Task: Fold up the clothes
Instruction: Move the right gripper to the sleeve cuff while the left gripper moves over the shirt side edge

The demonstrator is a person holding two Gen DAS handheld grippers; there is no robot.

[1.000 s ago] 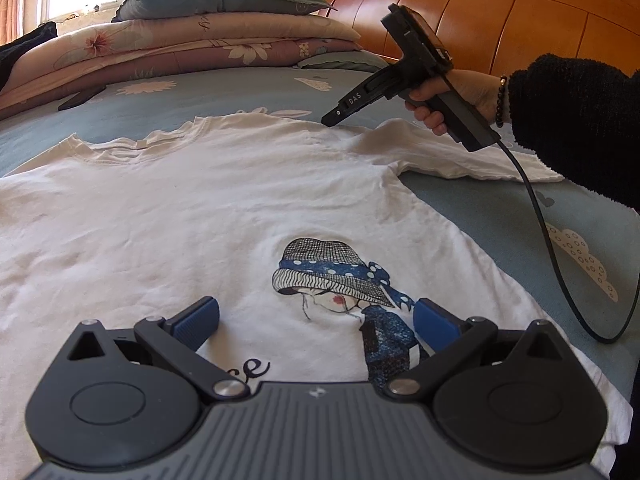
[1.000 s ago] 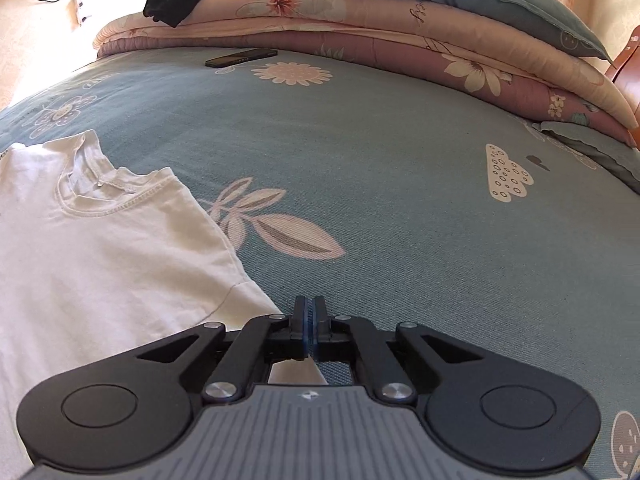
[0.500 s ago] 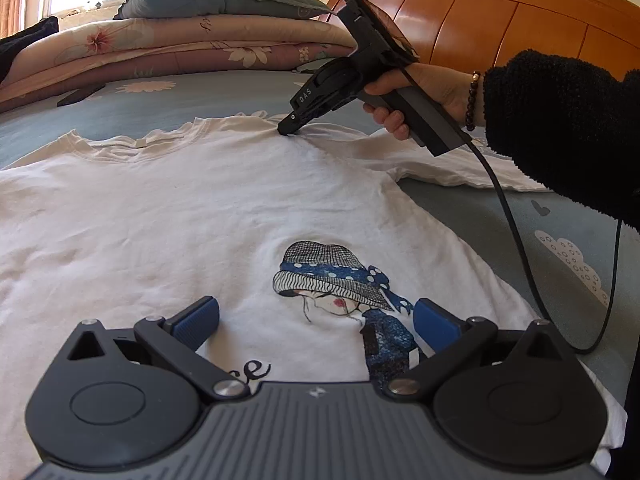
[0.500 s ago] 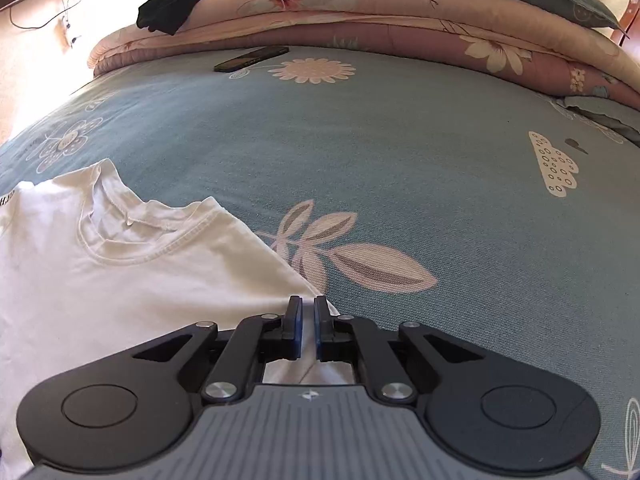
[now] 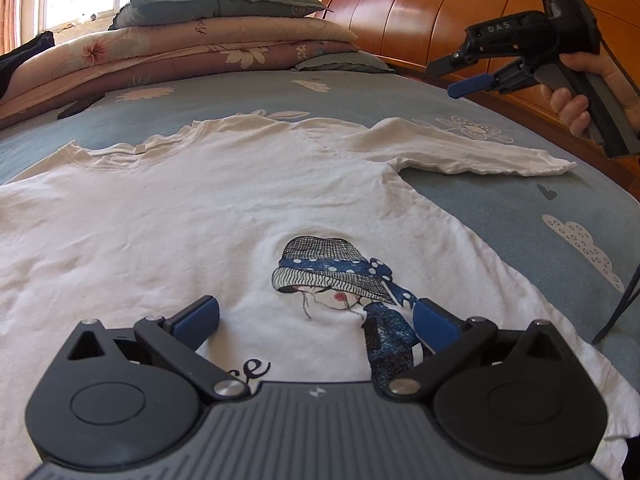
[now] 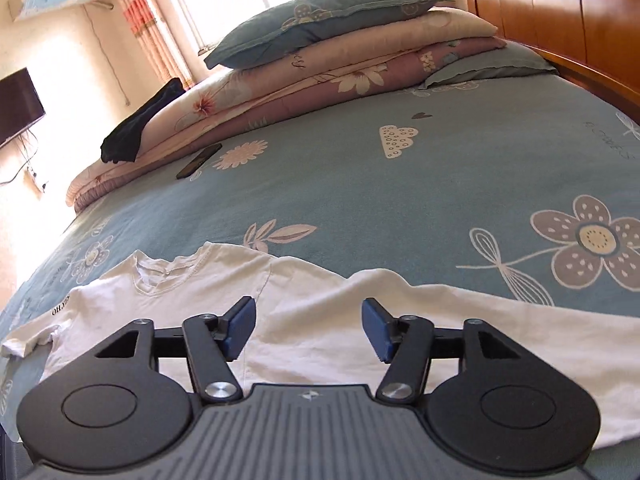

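While spread over the white T-shirt [image 5: 200,216], both grippers' fingers [image 5: 198,318] wide apart, empty.

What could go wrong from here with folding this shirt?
1. The right hand-held gripper is open and lifted clear of the sleeve, which lies stretched out flat; a shallow pinch there might slip off thin cloth.
2. The cable hangs beside the shirt and could drag its edge.
3. The left hand-held gripper is open over the print; grabbing mid-body may bunch the fabric rather than crease it cleanly.
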